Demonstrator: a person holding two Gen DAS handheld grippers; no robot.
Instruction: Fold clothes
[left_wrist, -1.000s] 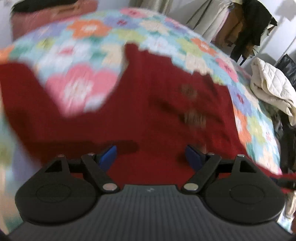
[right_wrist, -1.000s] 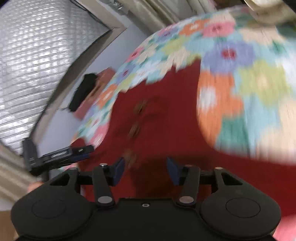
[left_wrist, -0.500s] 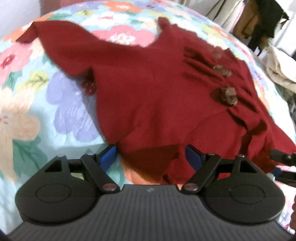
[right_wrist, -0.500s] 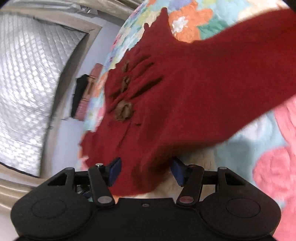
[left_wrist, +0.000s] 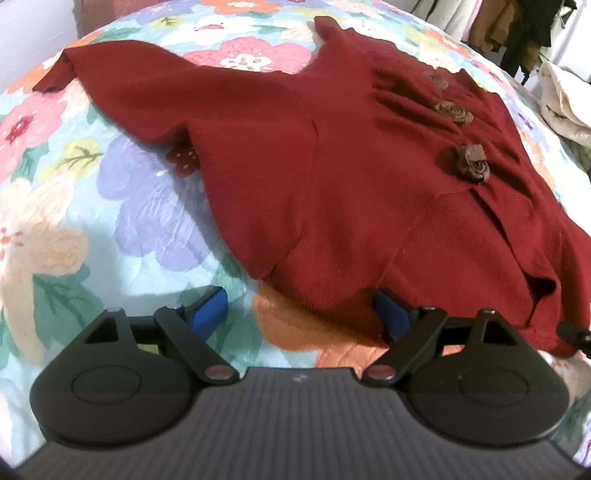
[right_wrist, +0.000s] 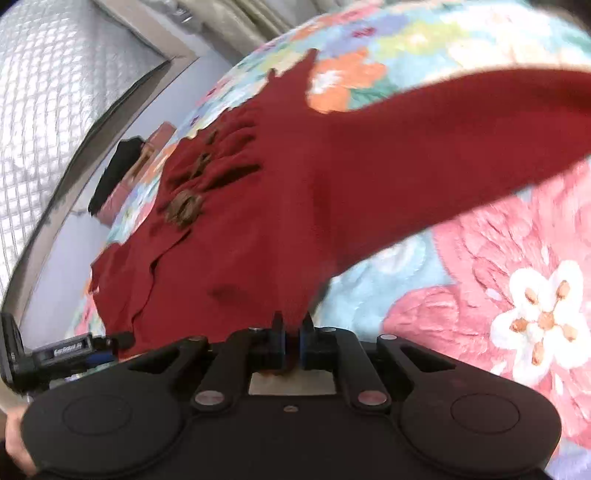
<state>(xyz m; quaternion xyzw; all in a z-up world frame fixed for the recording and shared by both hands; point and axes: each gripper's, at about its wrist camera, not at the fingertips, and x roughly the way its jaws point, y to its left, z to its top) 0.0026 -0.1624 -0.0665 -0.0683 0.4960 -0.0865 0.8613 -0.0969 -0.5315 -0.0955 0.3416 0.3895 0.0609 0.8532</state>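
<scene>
Right claw (right_wrist: 291, 328) tight on red sweater's (right_wrist: 258, 206) hem; floral quilt (right_wrist: 517, 295) beneath; left claw (right_wrist: 103, 345) alongside

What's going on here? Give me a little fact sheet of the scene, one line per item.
garment: red sweater, spread front up
trim: brown fabric roses down the front
surface: floral quilt
left hand-held gripper: open at the hem, one finger under the edge
right hand-held gripper: shut on the hem
beside bed: cream jacket

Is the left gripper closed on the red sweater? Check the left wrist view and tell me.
No: the left gripper is open, its blue fingers spread wide at the red sweater's hem.
</scene>
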